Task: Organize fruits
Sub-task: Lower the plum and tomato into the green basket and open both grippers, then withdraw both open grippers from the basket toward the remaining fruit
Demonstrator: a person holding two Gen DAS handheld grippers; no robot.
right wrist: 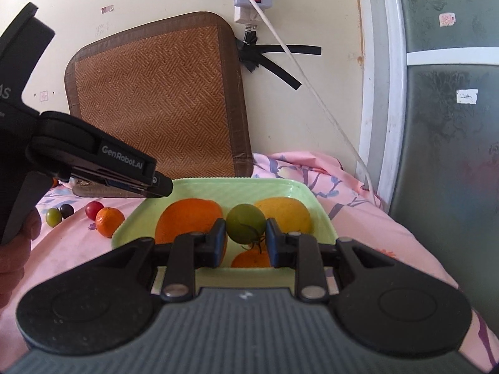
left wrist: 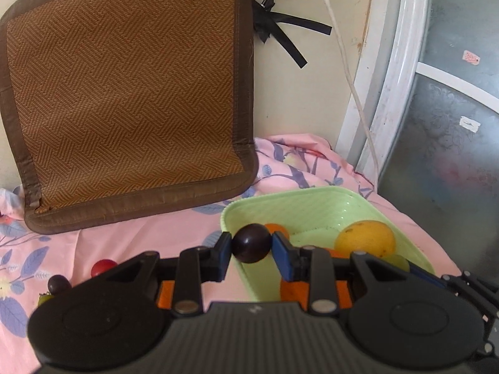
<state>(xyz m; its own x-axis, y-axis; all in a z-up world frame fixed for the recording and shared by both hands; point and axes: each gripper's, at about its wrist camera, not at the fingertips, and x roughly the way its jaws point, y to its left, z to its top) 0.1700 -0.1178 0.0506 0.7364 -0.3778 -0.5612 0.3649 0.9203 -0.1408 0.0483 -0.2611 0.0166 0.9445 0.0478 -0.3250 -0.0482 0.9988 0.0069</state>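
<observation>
My left gripper [left wrist: 252, 244] is shut on a dark purple plum [left wrist: 252, 242], held above the left rim of the green tray [left wrist: 299, 205]. My right gripper [right wrist: 246, 233] is shut on a green tomato [right wrist: 245, 222] above the same tray [right wrist: 237, 188]. In the tray lie a large orange fruit [right wrist: 187, 218], a yellow fruit [right wrist: 287, 213] and a small orange [right wrist: 249, 260]. The yellow fruit also shows in the left wrist view [left wrist: 365, 238]. The left gripper's body [right wrist: 93, 159] shows at the left of the right wrist view.
On the pink floral cloth [right wrist: 374, 233] left of the tray lie a tangerine [right wrist: 109, 222], a red tomato [right wrist: 93, 209], a dark plum [right wrist: 66, 210] and a green tomato [right wrist: 53, 216]. A woven brown mat [left wrist: 124, 93] leans on the wall. A white cable [left wrist: 352, 84] hangs down.
</observation>
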